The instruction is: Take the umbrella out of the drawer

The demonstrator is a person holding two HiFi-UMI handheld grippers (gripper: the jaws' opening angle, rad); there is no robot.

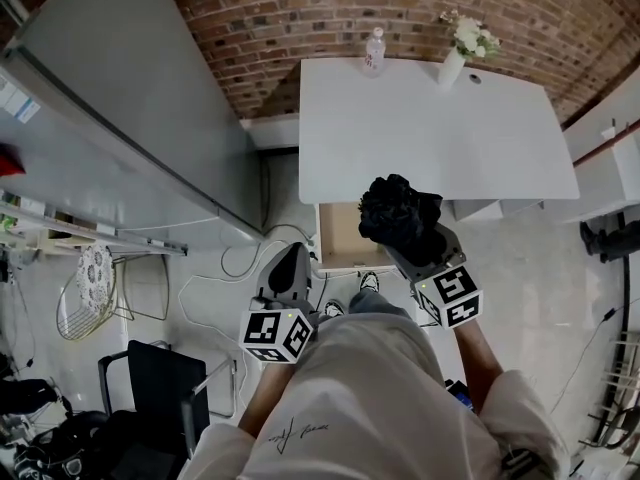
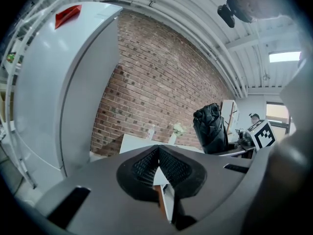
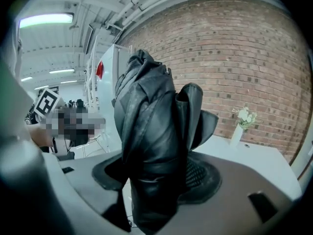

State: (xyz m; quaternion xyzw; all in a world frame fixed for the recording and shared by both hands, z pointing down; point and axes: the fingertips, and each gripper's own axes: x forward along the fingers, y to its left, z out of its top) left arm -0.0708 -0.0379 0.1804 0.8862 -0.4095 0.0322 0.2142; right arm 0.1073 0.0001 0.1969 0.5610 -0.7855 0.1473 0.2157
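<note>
We see bright, even indoor light throughout. Up and left of the right claw (image 3: 156, 177), a ceiling strip (image 3: 46, 20) glares; up and right of the left claw (image 2: 158, 160), a light panel (image 2: 286, 57) glows white. In the head view the table (image 1: 430, 128) ahead of both claws is almost washed out. The black umbrella (image 3: 151, 131) shows only a faint sheen. Both claw views bend the brick wall (image 2: 161, 92) and darken at the corners, and the claw bodies near the lens are soft.

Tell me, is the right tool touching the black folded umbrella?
Touching. The right gripper view shows the right tool with both jaws pressed against the sides of the black folded fabric umbrella, which stands up between them.
</note>
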